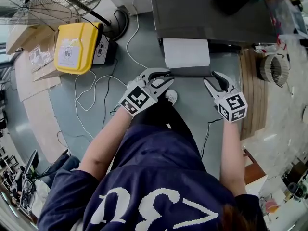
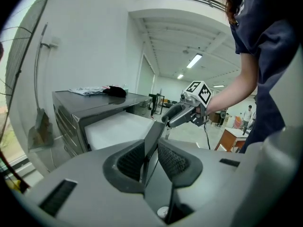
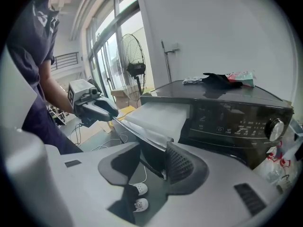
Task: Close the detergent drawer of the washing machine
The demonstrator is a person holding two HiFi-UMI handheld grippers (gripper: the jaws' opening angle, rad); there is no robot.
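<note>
Clearly the closing has hardly begun: the detergent drawer (image 1: 186, 53) stands pulled well out of the washing machine (image 1: 211, 13) toward the near side, its white inside open to view. Its dark front panel (image 1: 190, 71) lies crosswise at the near end. The left gripper (image 1: 161, 79) is at the panel's left end, and its own view shows the two ribbed pads pressed onto the thin panel edge. The right gripper (image 1: 215, 83) is at the right end. There too the panel sits between the pads, and they appear closed on it (the near pad is in shadow, so I am less sure of that contact). The grip looks made, so what is left, by my reading, is the whole push: sliding the drawer straight away until the panel sits flush with the machine's front.
</note>
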